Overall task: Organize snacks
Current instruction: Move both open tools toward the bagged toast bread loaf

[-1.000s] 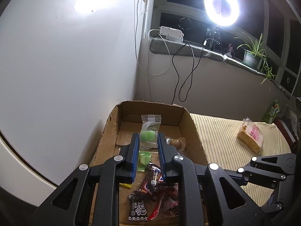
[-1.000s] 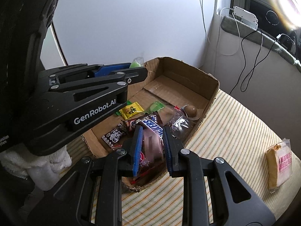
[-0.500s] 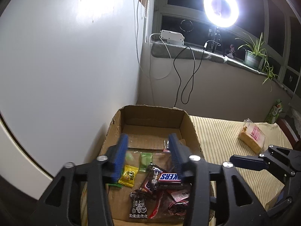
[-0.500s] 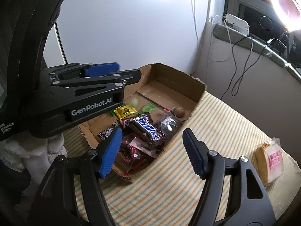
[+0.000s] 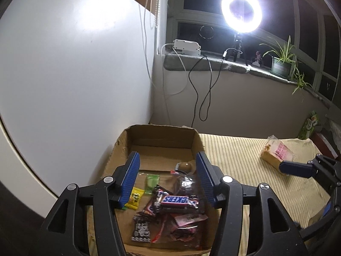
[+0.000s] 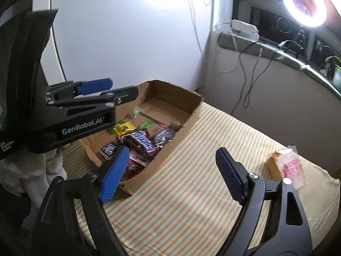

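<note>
A glaring ring light (image 5: 241, 11) (flaring white) lights the dim room; fisheye edges darken and bend.

A bench (image 6: 191, 202) under a yellow-striped cloth is carrying an open cardboard box (image 6: 170, 149) at its far left and a wrapped cake slice (image 6: 283, 166) lying well apart at right; a green packet (image 5: 309, 125) is sitting at the far right edge.

Both handheld grippers, left gripper (image 5: 167, 177) and right gripper (image 6: 170, 170), are matte black angular frames with triangular cut-outs, silver round screws at the pivots and ribbed blue finger pads (image 6: 229, 173), white "GenRobot.AI" lettering on the left one's side.
</note>
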### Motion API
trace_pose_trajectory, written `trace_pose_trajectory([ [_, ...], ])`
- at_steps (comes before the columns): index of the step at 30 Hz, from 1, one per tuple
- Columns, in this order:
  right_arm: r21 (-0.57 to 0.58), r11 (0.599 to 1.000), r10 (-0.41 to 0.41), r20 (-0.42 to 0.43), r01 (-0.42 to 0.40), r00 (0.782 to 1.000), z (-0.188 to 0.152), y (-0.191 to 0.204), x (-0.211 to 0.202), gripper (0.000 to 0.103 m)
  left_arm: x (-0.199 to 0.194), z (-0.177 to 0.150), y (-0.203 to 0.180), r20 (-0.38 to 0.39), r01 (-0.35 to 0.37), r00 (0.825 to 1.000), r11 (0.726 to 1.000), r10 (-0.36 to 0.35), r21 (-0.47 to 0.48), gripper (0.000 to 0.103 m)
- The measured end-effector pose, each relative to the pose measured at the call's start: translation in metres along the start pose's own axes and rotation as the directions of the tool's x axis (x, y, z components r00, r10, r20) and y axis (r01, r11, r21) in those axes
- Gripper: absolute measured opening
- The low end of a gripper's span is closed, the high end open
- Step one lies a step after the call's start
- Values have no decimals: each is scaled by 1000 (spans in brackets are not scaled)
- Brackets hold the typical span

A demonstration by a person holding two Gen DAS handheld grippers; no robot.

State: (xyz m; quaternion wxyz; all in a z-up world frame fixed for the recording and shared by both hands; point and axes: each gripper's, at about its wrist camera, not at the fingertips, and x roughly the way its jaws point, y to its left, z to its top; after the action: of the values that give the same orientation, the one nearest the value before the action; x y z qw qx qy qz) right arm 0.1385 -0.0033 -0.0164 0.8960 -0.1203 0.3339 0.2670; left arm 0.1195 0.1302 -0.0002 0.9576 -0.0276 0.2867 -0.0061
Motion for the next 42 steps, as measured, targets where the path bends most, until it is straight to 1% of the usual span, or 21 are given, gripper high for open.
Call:
trace_pose_trajectory([
  [2, 8, 1000, -16, 6, 16, 1000, -2, -7, -6, 86, 0, 0, -5, 1, 5, 1000, 1000, -5, 2, 57],
  [4, 14, 999, -36, 8, 36, 999, -4, -14, -11, 92, -1, -1, -12, 2, 10, 1000, 1000, -10, 6, 59],
  [7, 21, 997, -79, 26, 79, 996, -9, -25, -21, 92, 0, -3, -25, 2, 20, 1000, 1000, -20, 12, 65],
  [17, 78, 986, -147, 26, 145, 989, -26, -73, -37, 92, 9, -7, -72, -21, 69, 997, 997, -68, 46, 66],
  [21, 100, 981, -168, 13, 166, 986, -34, -97, -36, 92, 20, -12, -93, -48, 100, 994, 994, -98, 54, 66],
  [30, 133, 971, -199, -17, 199, 980, -47, -142, -26, 92, 43, -20, -124, -93, 140, 987, 988, -134, 62, 66],
  [33, 139, 971, -192, -23, 193, 981, -51, -158, -21, 92, 49, -22, -130, -106, 162, 982, 986, -156, 48, 66],
  [37, 162, 977, -140, -21, 141, 990, -56, -184, -14, 92, 59, -26, -144, -126, 191, 975, 980, -184, 51, 66],
  [40, 158, 979, -123, -35, 127, 992, -57, -201, -7, 92, 68, -29, -154, -147, 224, 965, 974, -216, 42, 66],
  [42, 164, 981, -92, -57, 101, 994, -58, -215, 2, 92, 74, -31, -161, -158, 247, 958, 968, -239, 33, 66],
])
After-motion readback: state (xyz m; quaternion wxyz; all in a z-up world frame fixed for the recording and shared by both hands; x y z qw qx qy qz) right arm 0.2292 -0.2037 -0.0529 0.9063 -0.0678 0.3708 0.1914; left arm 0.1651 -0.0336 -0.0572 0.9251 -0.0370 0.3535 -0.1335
